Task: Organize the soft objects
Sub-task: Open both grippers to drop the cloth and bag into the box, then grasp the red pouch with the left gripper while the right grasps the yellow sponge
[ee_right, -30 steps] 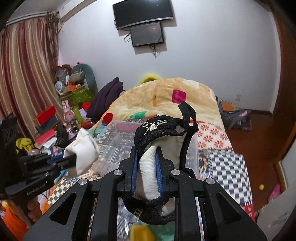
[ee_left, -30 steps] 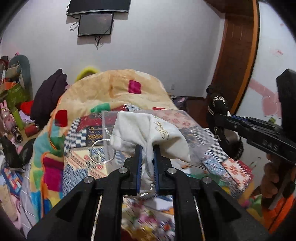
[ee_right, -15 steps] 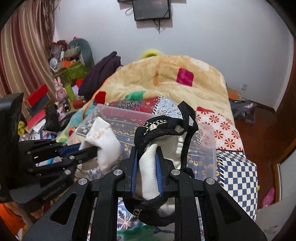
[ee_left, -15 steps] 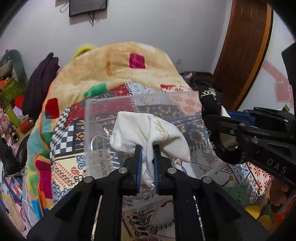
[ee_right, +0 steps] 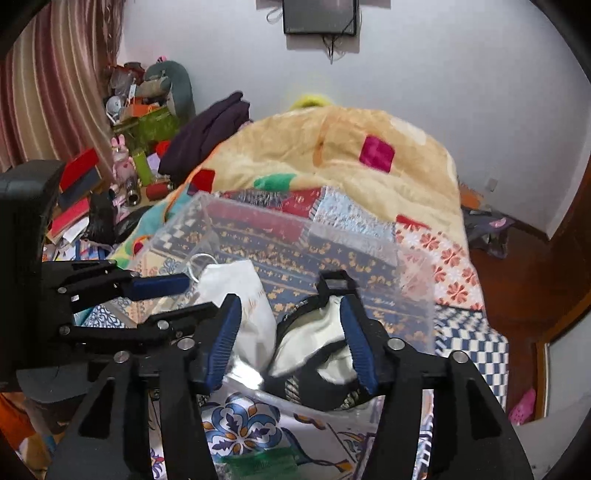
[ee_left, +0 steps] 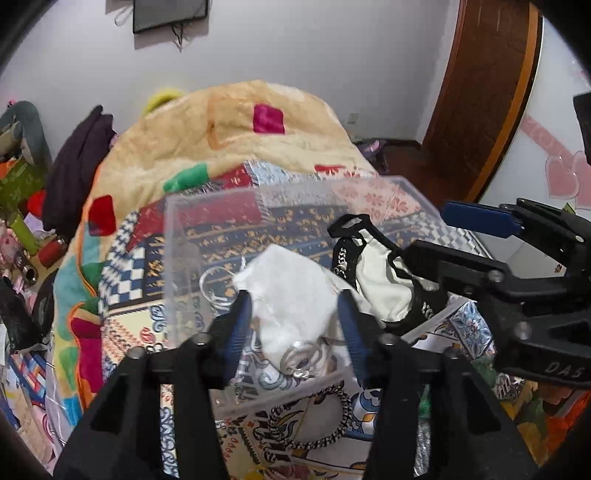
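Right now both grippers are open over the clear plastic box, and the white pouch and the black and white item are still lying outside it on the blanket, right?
Not outside: the left wrist view shows the white pouch and the black and white item inside the clear plastic box. Left gripper and right gripper are open.

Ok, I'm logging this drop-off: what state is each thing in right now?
Left gripper: open.
Right gripper: open.
White drawstring cloth pouch: released, inside box.
Black-trimmed cream fabric bag: released, inside box.
Clear plastic box: lidless, on bed.
Wall-mounted screen: off.

Clear box open on top; white pouch and black-trimmed bag crowd its floor
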A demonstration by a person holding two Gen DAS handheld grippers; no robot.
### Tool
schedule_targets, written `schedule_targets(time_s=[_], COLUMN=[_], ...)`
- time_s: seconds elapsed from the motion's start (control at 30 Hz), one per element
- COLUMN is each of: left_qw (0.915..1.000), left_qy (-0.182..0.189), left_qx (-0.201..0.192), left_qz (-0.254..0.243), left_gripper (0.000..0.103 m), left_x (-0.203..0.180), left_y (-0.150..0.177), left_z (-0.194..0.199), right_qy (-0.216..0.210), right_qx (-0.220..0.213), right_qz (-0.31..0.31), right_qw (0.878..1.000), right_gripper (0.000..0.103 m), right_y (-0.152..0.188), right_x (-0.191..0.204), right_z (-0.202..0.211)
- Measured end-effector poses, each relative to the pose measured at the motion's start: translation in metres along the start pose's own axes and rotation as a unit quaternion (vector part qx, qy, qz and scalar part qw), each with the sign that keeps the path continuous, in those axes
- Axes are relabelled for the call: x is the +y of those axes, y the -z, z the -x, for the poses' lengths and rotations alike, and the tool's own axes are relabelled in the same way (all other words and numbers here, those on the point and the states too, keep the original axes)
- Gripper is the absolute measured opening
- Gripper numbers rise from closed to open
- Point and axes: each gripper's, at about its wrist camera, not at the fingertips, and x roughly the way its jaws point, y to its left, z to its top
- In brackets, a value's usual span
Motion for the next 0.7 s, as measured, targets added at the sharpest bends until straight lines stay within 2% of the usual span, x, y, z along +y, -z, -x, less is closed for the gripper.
schedule_targets(time_s=[0.07, 0.2, 0.3, 0.4, 0.7], left_qw=[0.9999, 0.9992, 0.9988, 0.9981, 0.9964], left_qy=[0.000, -0.004, 0.004, 0.005, -0.008], left_qx=[-0.012, -0.038, -0.049, -0.062, -0.084], left_qz=[-0.001, -0.007, -0.004, 0.003, 0.006], left_gripper=[0.053, 0.065, 0.066, 0.076, 0.077], left_x=[0.001, 0.001, 0.002, 0.003, 0.001], left_y=[0.000, 0.007, 0.017, 0.031, 0.078], left_z=[0.013, 0.045, 0.066, 0.086, 0.123], right_qy=[-0.002, 0.005, -0.001, 0.003, 0.012], right_qx=[-0.013, -0.035, -0.047, -0.057, -0.058], right_qz=[-0.001, -0.002, -0.010, -0.018, -0.057], right_qw=[1.000, 0.999, 0.999, 0.998, 0.997], right_gripper=[0.054, 0.057, 0.058, 0.058, 0.059], right_y=[-0.001, 0.004, 0.014, 0.028, 0.073], right_x=[0.001, 0.006, 0.010, 0.014, 0.018], right_z=[0.010, 0.033, 0.049, 0.063, 0.086])
